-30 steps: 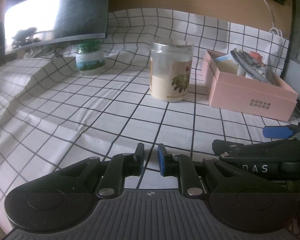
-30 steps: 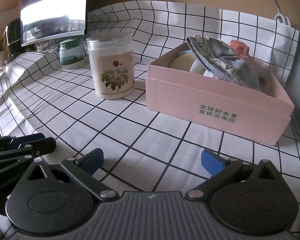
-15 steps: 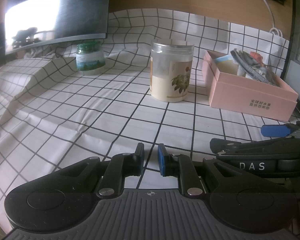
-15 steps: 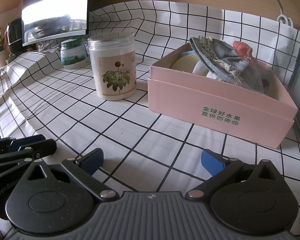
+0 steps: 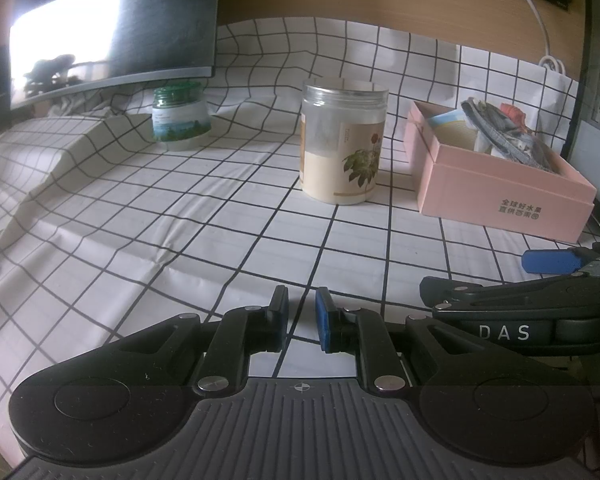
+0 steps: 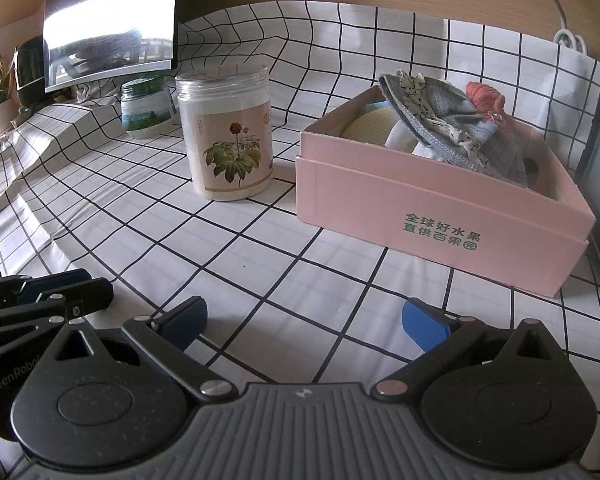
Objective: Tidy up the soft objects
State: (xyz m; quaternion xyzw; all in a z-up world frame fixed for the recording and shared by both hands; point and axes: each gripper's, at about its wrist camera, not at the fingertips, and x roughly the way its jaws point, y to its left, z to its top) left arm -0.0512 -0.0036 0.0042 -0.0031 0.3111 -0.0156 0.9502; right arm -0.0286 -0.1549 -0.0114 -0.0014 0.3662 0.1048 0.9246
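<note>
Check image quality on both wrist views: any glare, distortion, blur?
Left wrist view: window glare blows out the monitor; fisheye bends the grid tablecloth lines; pink box sharp, no motion blur. Right wrist view: same monitor glare as a bright streak; grid curves strongly toward the edges; jar label and box print legible; soft daylight, faint shadows.
</note>
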